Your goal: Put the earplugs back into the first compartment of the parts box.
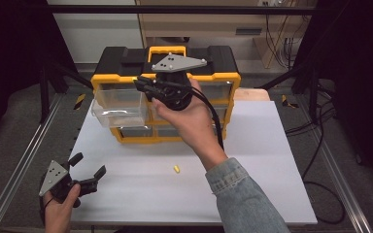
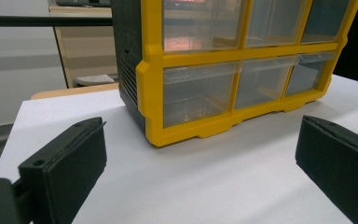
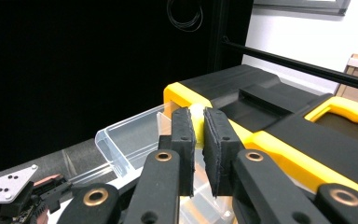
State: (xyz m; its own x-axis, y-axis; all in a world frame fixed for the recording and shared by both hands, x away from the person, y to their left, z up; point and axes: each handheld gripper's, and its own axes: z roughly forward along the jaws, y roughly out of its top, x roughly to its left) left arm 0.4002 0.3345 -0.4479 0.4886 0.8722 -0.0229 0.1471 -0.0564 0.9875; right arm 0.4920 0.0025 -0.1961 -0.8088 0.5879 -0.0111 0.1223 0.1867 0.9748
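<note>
Capsule (image 3: 196, 113), pale yellow, sits pinched between the closed fingers of the right gripper (image 3: 199, 122) above the pulled-out drawer (image 3: 130, 135), while the left gripper (image 1: 88, 167) rests open, holding nothing.

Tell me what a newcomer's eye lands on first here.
The yellow-and-black plastic drawer cabinet at the table's far side, its clear upper-left drawer pulled out. The right gripper hovers above that drawer, jaws nearly together. A small yellow piece lies alone on the white tabletop.
</note>
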